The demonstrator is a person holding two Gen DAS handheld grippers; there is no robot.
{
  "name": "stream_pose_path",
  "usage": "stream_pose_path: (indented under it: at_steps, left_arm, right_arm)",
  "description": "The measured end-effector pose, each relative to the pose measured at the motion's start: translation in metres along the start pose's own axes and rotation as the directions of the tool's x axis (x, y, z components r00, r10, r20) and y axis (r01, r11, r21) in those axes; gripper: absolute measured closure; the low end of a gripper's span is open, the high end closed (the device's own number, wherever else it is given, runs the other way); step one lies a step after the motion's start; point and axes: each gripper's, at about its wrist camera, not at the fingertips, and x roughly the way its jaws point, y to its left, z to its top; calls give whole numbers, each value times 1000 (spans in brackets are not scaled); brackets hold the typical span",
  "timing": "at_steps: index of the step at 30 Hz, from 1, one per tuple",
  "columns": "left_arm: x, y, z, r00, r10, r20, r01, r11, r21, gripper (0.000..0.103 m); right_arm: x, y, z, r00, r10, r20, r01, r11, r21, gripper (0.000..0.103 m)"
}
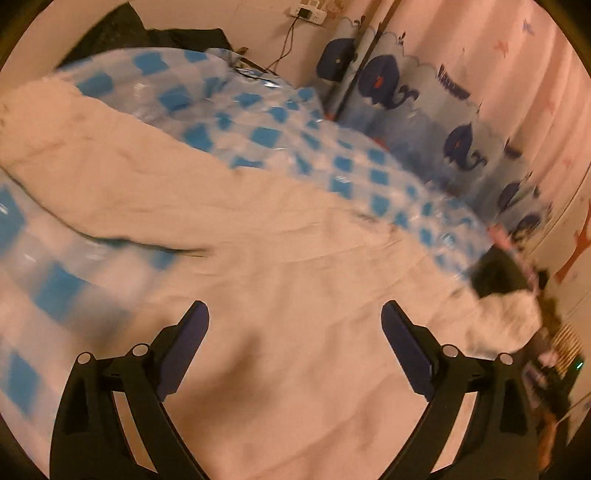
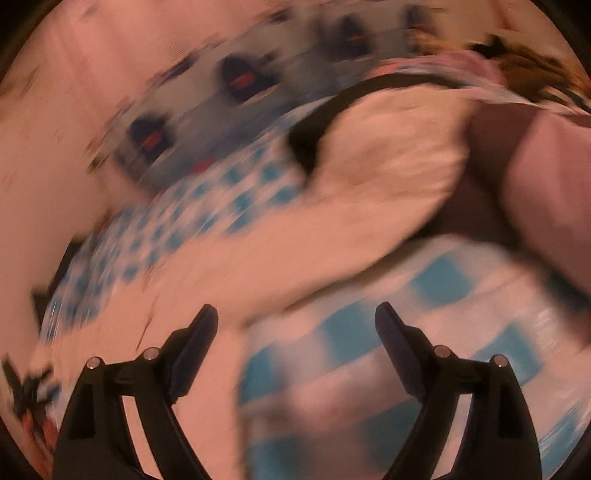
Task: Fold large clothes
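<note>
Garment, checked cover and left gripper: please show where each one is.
garment (image 1: 295,240), left wrist view, its flat middle.
checked cover (image 1: 258,122), left wrist view, a part behind the garment.
left gripper (image 1: 295,317), left wrist view, midway between its open fingertips.

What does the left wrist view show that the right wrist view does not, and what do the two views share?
Only the left wrist view: a wall power strip with a cable hanging from it, and a long sleeve of the white garment lying flat. Only the right wrist view: a raised fold of the garment with a black edge, heavily blurred. Both: the blue-and-white checked cover, the whale-print curtain, and a gripper with open, empty jaws: left gripper, right gripper.
</note>
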Motion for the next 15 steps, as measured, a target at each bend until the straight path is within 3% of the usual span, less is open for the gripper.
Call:
stream_pose_path:
  at_steps: [3, 7, 11, 15]
  left_arm:
    - [10, -26, -21, 1000, 11, 18, -11, 1000, -8, 12]
    - [10, -41, -41, 996, 78, 38, -80, 996, 47, 12]
    - [2, -42, -42, 987, 139, 79, -146, 985, 94, 12]
    - [2, -40, -45, 980, 174, 95, -184, 977, 112, 11]
  right_arm:
    - [4, -38, 37, 996, -79, 48, 76, 995, 57, 19]
    - [21, -67, 71, 989, -117, 85, 109, 989, 96, 19]
    - [49, -86, 87, 985, -158, 72, 146, 979, 144, 19]
    - [71, -82, 92, 976, -208, 68, 201, 974, 101, 19]
